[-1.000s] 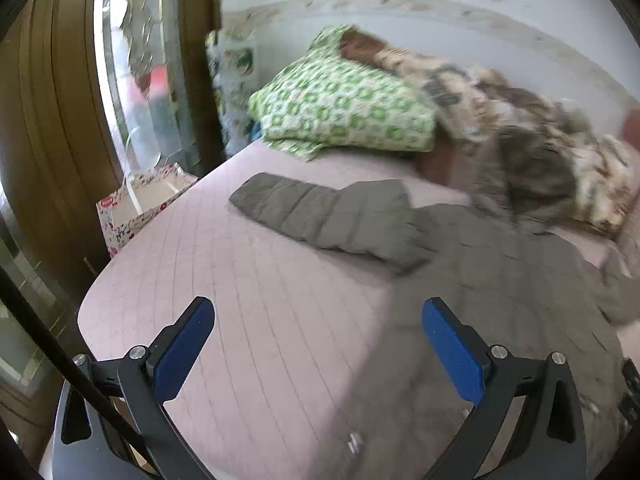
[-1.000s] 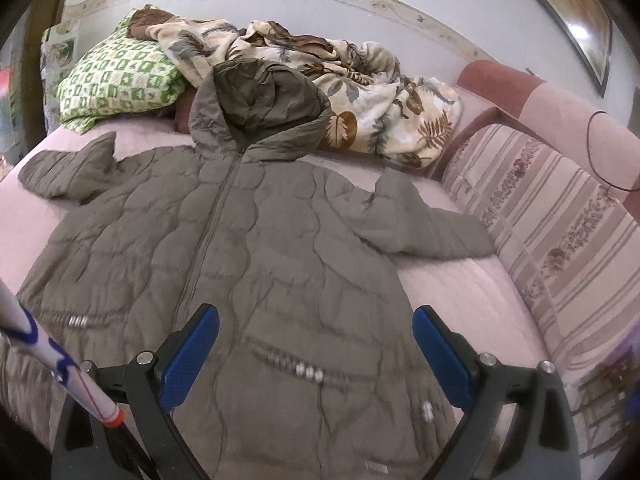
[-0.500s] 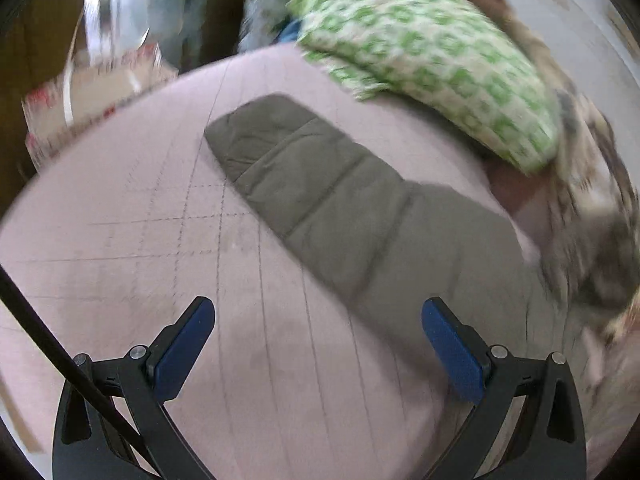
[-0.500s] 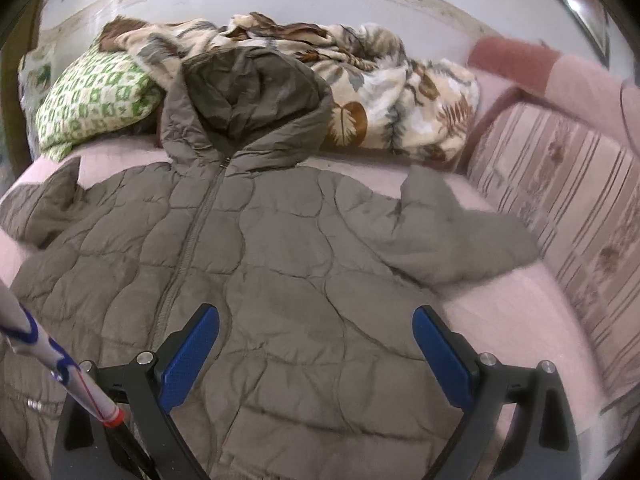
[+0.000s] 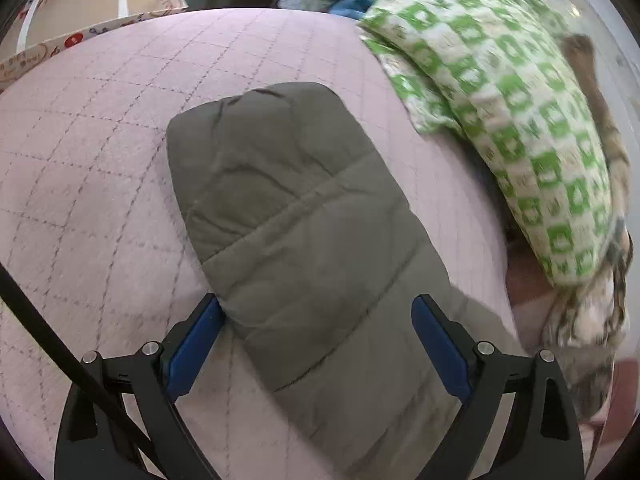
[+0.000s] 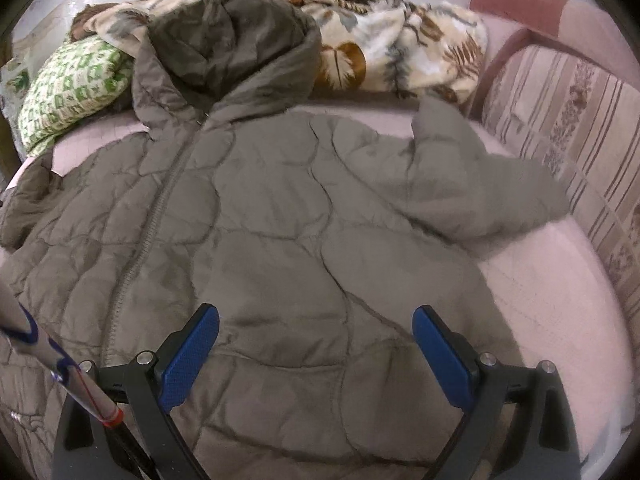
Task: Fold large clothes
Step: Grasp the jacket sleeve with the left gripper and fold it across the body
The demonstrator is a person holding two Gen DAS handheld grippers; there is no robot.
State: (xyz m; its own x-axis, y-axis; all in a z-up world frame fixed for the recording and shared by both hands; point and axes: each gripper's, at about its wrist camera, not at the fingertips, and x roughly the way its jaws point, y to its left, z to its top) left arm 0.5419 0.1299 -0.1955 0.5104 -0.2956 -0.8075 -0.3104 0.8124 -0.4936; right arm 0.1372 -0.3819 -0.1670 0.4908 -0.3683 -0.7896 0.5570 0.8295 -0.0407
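The olive-grey quilted hooded jacket lies spread flat, front up and zipped, on the pink quilted bedspread, and I place everything else by it. Its hood rests up against the leaf-print blanket heaped beyond the collar. One sleeve reaches out toward the striped sofa cushion on that side of the jacket; the other sleeve stretches away from the jacket's body across bare bedspread, its cuff end nearest the bed's edge. The green-and-white patterned pillow sits just beside that sleeve, next to the hood. Past the cuff, off the edge of the bed, a printed cardboard box shows.

My left gripper is straddling the outstretched sleeve, one blue pad at either edge of it; the jaws have just been closing in a little, but they stand wide with the sleeve between them. One pad sits right at the fabric's edge and I cannot tell if it touches.

My right gripper hangs over the jacket's lower front, beside the zip, jaws spread wide and gripping nothing.
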